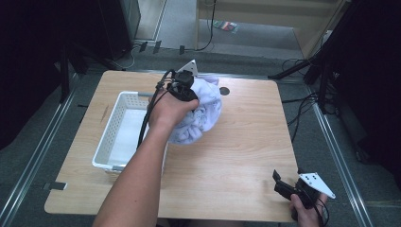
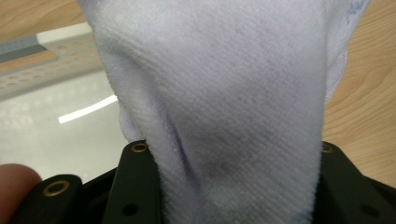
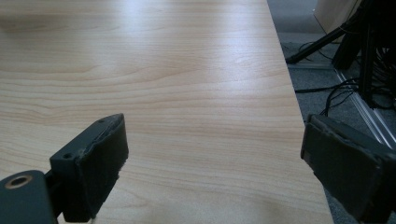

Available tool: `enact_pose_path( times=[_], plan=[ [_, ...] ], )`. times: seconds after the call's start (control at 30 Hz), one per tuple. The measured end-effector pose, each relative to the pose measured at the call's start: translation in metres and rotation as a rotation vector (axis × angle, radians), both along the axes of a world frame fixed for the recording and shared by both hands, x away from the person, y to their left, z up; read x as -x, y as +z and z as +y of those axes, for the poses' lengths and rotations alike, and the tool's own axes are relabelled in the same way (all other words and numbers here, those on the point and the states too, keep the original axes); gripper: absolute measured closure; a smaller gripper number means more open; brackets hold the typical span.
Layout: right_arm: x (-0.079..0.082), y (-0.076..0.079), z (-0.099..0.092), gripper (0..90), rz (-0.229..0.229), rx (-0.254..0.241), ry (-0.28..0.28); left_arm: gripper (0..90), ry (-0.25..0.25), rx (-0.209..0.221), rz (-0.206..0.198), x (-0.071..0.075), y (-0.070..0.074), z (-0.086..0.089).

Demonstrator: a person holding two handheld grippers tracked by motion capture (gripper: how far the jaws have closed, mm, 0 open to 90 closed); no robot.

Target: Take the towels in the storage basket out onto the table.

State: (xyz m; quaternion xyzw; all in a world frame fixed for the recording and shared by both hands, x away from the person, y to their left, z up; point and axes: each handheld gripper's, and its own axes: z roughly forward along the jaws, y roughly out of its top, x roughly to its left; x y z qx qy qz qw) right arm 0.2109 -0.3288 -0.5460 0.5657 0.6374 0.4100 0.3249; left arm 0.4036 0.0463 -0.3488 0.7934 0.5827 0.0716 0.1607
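A white perforated basket (image 1: pixel 109 142) was stood at the left of the desk (image 1: pixel 236 156). Just to its right, a pale lilac towel (image 1: pixel 202 113) was held bunched by the left gripper (image 1: pixel 185 91), whose jaws were clamped on a thick fold. The cloth was judged soft, light and limp; a gathered fold was considered the best hold. The right gripper (image 1: pixel 287 185) was rested near the desk's right corner, jaws apart and empty.
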Motion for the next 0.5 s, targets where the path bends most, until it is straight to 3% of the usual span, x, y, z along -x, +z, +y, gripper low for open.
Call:
enact_pose_path(
  times=[0.3,0.5],
  plan=[
    [0.000,0.000,0.000,7.5,0.001,-0.002,0.001,57.2,-0.024,0.031,0.005,-0.001,-0.010,-0.024],
    [0.000,0.000,0.000,7.6,0.002,-0.005,0.000,56.6,-0.034,0.043,0.031,-0.003,-0.029,-0.034]
  ],
)
